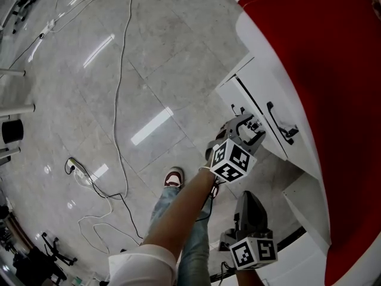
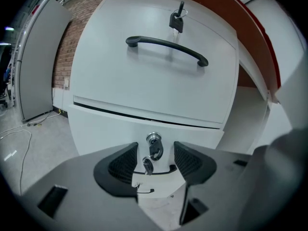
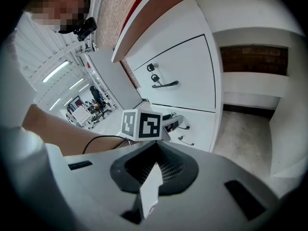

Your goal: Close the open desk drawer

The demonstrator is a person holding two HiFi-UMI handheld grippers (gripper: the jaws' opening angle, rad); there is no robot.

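Note:
The white desk (image 1: 268, 58) with a red top stands at the right. Its drawer front (image 1: 265, 109) with a long black handle (image 1: 281, 124) juts out toward the floor side. In the left gripper view that front (image 2: 144, 81) fills the upper half, with its handle (image 2: 166, 47) and a key (image 2: 176, 19) in the lock above it. My left gripper (image 2: 155, 160) (image 1: 247, 130) is open just before the lower front, framing a lock (image 2: 154, 139) with hanging keys. My right gripper (image 1: 250, 207) (image 3: 155, 170) hangs lower and nearer me, shut on a white card (image 3: 150, 189).
White cables and a power strip (image 1: 74, 168) trail over the glossy marble floor (image 1: 149, 70). A person's shoe (image 1: 174, 177) and leg stand just left of the grippers. The desk's knee space (image 3: 255, 109) opens right of the drawers. A grey partition (image 2: 33, 71) stands at the left.

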